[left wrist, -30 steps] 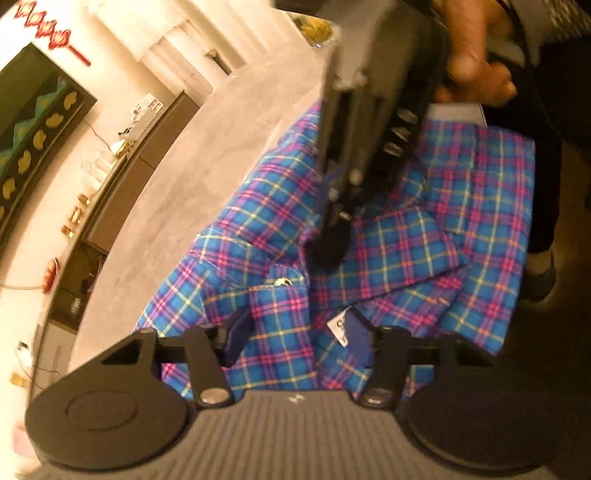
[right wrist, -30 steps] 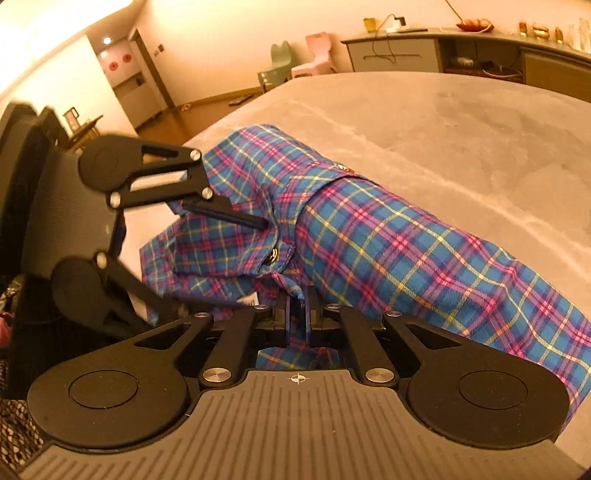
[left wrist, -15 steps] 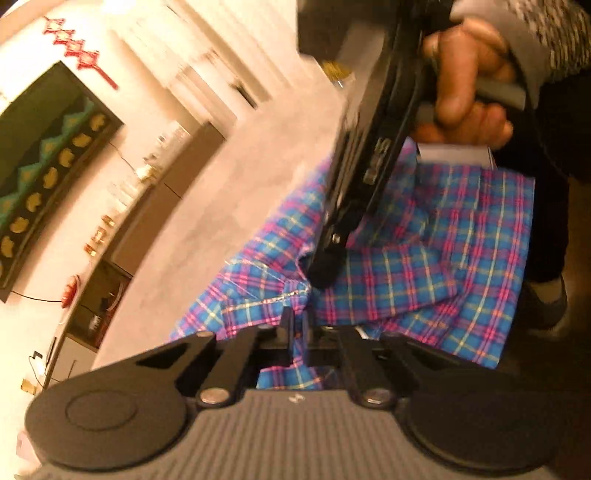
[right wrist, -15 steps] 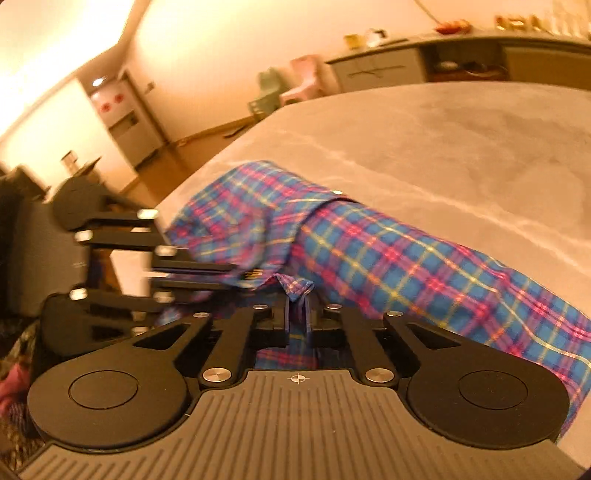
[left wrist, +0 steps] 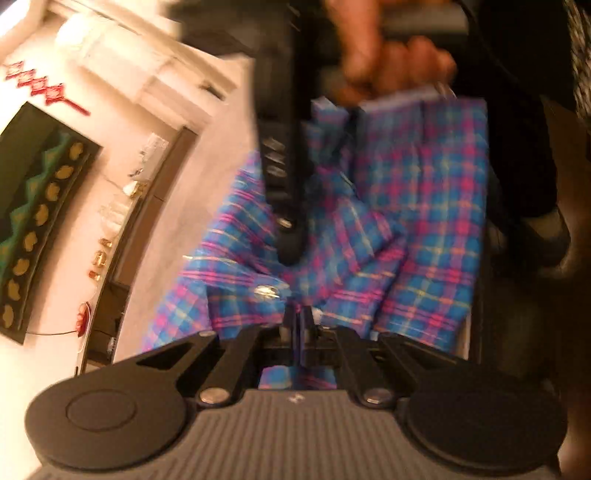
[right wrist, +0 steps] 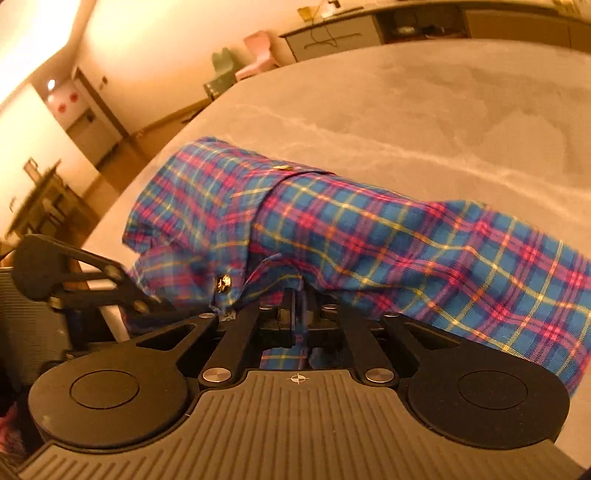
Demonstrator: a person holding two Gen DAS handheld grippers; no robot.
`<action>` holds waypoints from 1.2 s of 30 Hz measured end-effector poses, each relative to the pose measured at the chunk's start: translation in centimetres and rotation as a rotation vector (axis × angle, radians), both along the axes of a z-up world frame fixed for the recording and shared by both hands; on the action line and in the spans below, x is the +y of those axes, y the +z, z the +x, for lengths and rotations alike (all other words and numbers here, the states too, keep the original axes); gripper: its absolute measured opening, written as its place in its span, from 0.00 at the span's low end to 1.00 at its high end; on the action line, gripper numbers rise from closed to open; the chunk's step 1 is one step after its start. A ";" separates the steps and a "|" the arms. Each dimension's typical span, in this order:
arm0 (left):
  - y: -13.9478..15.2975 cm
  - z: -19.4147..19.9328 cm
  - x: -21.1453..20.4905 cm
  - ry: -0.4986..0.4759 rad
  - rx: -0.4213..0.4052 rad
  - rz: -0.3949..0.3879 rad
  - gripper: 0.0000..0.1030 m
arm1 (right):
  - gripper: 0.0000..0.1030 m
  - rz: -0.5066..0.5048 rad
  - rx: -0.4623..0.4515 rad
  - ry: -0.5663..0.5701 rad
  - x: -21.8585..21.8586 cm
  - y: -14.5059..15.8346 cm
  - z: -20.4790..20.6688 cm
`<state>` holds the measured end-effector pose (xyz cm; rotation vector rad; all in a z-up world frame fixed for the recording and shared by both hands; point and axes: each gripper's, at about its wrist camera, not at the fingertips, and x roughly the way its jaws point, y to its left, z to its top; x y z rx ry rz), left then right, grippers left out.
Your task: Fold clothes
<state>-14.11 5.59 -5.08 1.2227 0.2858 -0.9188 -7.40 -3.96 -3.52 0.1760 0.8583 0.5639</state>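
Plaid cloth sits pinched between both of your tools right now. Nearest your left wrist camera, your left gripper [left wrist: 298,325] has its jaws drawn together on a fold of the plaid shirt [left wrist: 417,206], with a strip of the blue-and-pink fabric showing below the closed fingers. Just beyond that grip lies a shiny button [left wrist: 266,291] on a cuff-like edge. A little farther on, your right gripper [left wrist: 291,251] comes down from above, its tip buried in the same bunched cloth close to your left one; your right hand [left wrist: 384,62] wraps its handle at the top of the view, blurred. Past it the shirt spreads flat toward the near edge of the table [left wrist: 192,206].

From your right wrist camera, your right gripper [right wrist: 298,317] is likewise clamped on a gathered bit of shirt [right wrist: 369,236], fabric draping over the fingertips. A brass-coloured button [right wrist: 224,283] hangs just left of the grip, and your left gripper [right wrist: 147,306] reaches in from the left, touching the cloth beside it. Beyond, the shirt humps up and runs off to the right across the grey marbled table [right wrist: 443,110]. Far back stand a pink chair [right wrist: 258,51] and a green chair [right wrist: 221,70] near a low cabinet [right wrist: 369,33].
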 end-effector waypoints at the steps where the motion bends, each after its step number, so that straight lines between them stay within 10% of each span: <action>1: -0.3 -0.1 -0.3 -0.006 -0.001 0.009 0.01 | 0.02 -0.024 -0.035 0.009 0.2 0.7 -0.5; 6: 0.3 0.1 -0.6 0.009 0.052 -0.012 0.02 | 0.02 -0.113 -0.198 0.135 2.8 3.0 -2.9; 10: 1.3 -0.1 -0.2 0.014 0.073 -0.021 0.13 | 0.00 -0.226 -0.098 0.153 4.4 0.0 0.2; 14: 3.7 -2.3 1.1 -0.009 0.120 -0.058 0.23 | 0.04 -0.110 -0.152 0.117 0.4 3.1 0.8; 16: 4.5 -3.0 1.6 -0.048 0.238 -0.037 0.32 | 0.24 -0.127 -0.228 0.052 -2.1 5.0 1.2; 22: 2.4 -2.6 2.2 -0.078 0.343 0.105 0.34 | 0.26 -0.365 -0.143 0.040 -5.5 1.9 5.1; 31: 2.7 3.6 1.6 -0.095 0.531 0.131 0.85 | 0.12 -0.623 -0.096 0.104 -4.5 0.6 -2.6; 36: 4.6 7.0 1.3 -0.103 0.681 0.147 0.66 | 0.11 -0.600 -0.061 0.076 -6.1 0.8 -5.5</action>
